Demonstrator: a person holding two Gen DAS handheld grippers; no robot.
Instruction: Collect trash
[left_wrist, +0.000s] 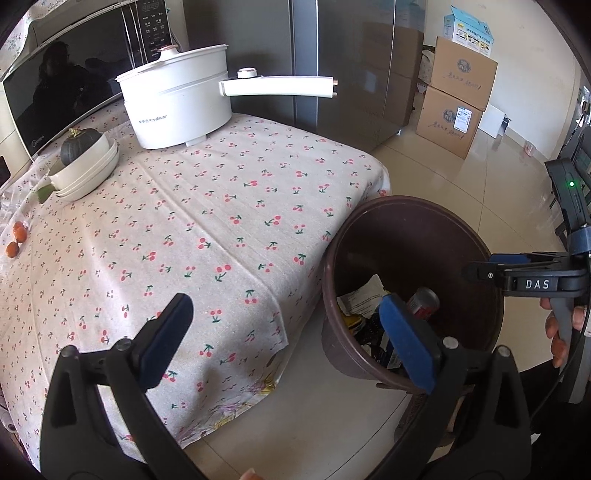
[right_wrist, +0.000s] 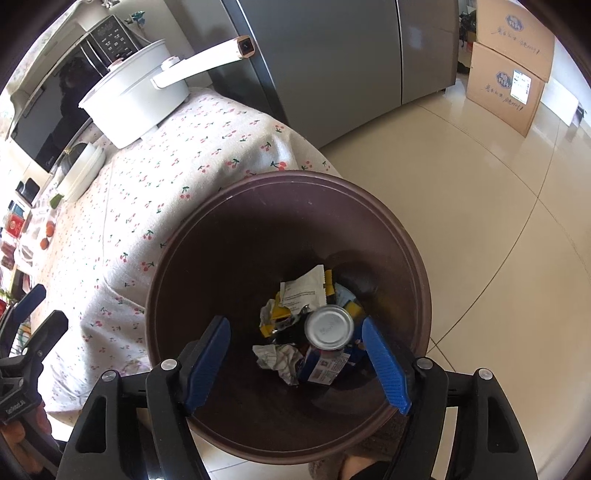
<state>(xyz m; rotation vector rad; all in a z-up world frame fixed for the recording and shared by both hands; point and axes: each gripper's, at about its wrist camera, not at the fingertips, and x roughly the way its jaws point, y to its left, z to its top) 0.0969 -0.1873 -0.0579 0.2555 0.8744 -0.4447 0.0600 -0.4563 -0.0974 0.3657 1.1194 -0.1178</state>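
A dark brown round bin (right_wrist: 295, 177) stands on the floor against the table's corner. It holds a silver-topped can (right_wrist: 328, 326), white paper (right_wrist: 303, 291), a crumpled tissue (right_wrist: 277, 358), a blue packet (right_wrist: 321, 369) and yellow scraps. My right gripper (right_wrist: 295, 328) hangs open over the bin's mouth, pointing steeply down, with nothing between its blue pads. My left gripper (left_wrist: 286, 314) is wide open and empty, one finger over the cherry-print tablecloth (left_wrist: 221, 221) and the other over the bin's rim (left_wrist: 369, 210). The can (left_wrist: 424, 301) shows in the left wrist view too.
On the table stand a white long-handled pot (left_wrist: 177, 99), stacked white bowls (left_wrist: 85, 173) holding a dark squash, a microwave (left_wrist: 66, 92) and two small oranges (left_wrist: 16, 240). A grey fridge (left_wrist: 332, 55) is behind; cardboard boxes (left_wrist: 458, 96) sit on the tiled floor.
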